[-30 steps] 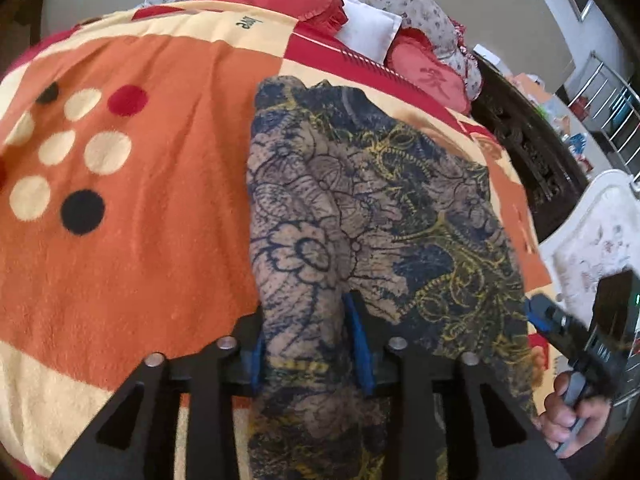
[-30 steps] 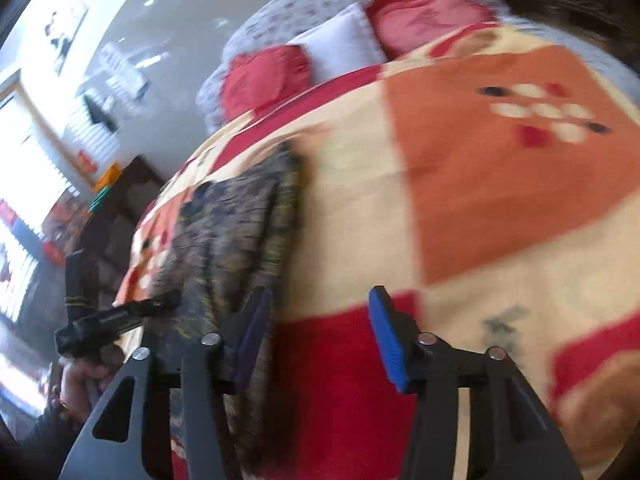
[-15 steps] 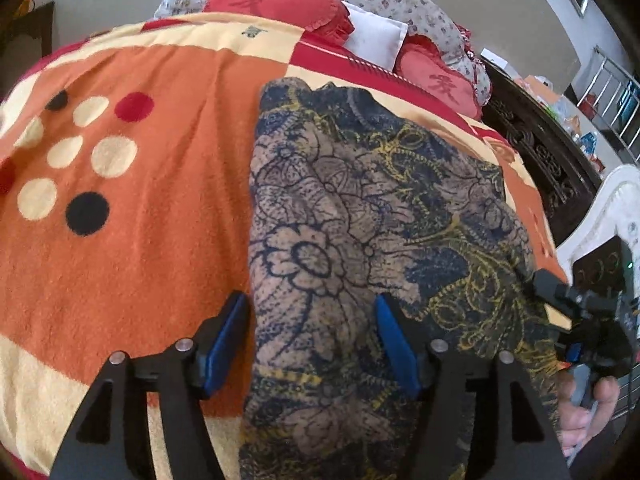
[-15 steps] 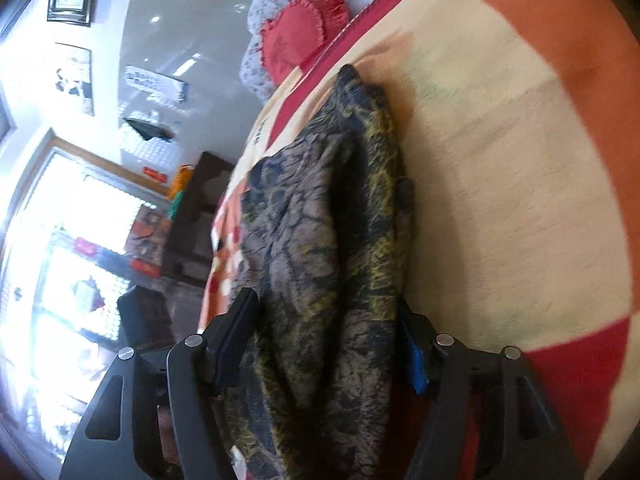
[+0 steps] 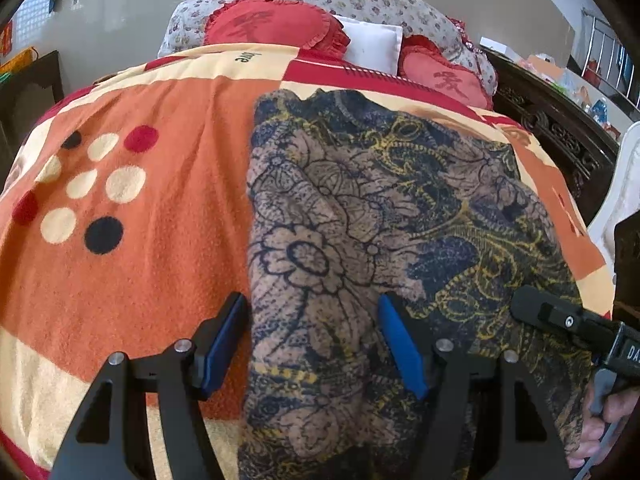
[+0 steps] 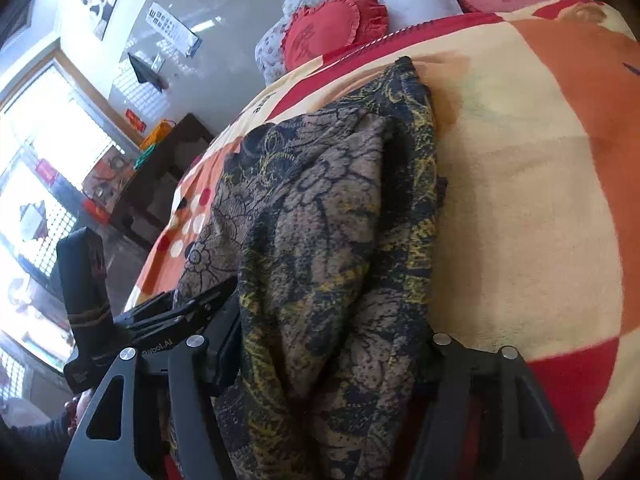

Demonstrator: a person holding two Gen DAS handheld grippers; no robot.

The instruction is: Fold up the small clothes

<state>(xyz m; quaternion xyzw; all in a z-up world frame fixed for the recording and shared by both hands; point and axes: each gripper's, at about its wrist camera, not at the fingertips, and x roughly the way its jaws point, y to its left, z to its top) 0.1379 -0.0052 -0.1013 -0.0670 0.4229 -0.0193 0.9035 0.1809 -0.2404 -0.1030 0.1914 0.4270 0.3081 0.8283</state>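
Note:
A dark blue and tan flower-patterned garment lies lengthwise on an orange, cream and red blanket. My left gripper stands over its near left edge. Its jaws are opening, and the cloth lies loose between the blue pads. The right gripper shows at the garment's near right edge. In the right wrist view the garment is bunched and fills the gap of my right gripper. Its jaws are closing around the cloth, and the right pad is hidden. The left gripper shows to the left.
Red heart cushions and a white pillow lie at the bed's head. A dark carved bed frame runs along the right. A person's hand holds the right gripper. Dark furniture stands by bright windows.
The left gripper, which pinched the garment's near edge, has let go and spread wide. The right gripper moved from the bare blanket leftward onto the garment, which now sits between its fingers.

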